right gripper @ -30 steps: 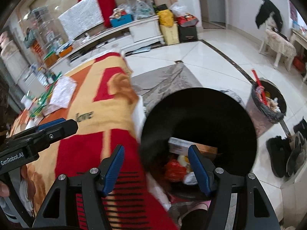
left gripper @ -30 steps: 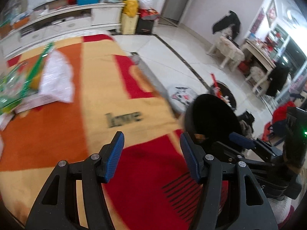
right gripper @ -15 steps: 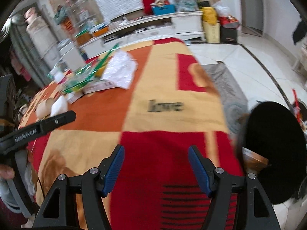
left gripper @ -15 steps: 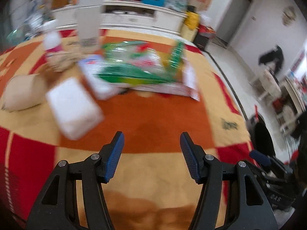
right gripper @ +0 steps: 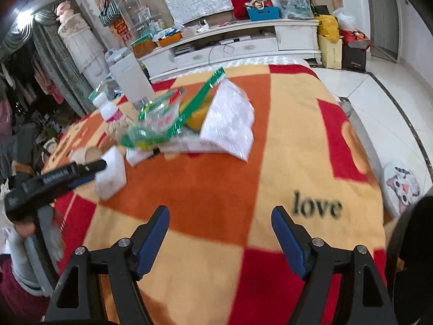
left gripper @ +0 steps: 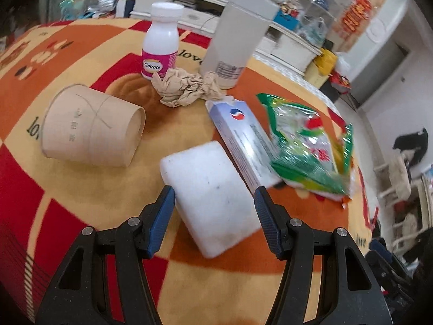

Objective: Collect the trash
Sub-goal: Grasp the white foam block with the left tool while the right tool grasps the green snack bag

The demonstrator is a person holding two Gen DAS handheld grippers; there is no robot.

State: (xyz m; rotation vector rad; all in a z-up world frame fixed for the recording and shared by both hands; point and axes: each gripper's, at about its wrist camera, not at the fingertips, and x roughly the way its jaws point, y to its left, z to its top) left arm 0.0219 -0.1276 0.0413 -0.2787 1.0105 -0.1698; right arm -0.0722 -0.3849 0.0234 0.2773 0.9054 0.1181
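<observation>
Fig. legend, largest to smallest item.

Desk (right gripper: 297,140): covered w/ orange-red-yellow "love" blanket; all trash lies on it.

Tall grey carton (left gripper: 238,35): upright, approx. 12 o'clock in left wrist view, just beside a white pill bottle (left gripper: 162,43) w/ pink label.

Green snack wrapper (left gripper: 305,146): flat at 2 o'clock, overlapping a blue-white box (left gripper: 243,140).

White foam block (left gripper: 211,197): task's current target, lying flat on blanket, directly ahead of left gripper (left gripper: 213,216). Block sits between the jaws, which are mid-wide and opening; pads appear beside its edges, not pressing, so nothing held yet.

Cardboard tube (left gripper: 92,132): on its side at 10 o'clock, well apart from block.

Crumpled brown paper (left gripper: 186,86): at 12 o'clock, touching base of carton and bottle.

Right gripper (right gripper: 220,238): hangs over bare blanket, jaws wide and opening, nothing between them. Litter pile lies at its 11 o'clock; the left gripper shows at 9 o'clock by the foam block.

Step in hand (judged): approach/straddle of foam block by left gripper.

Next move (judged): lower so pads flank block's sides, close gently since foam likely compresses, lift clear w/o nudging the box beside it. Bin not identifiable for certain in either view.
</observation>
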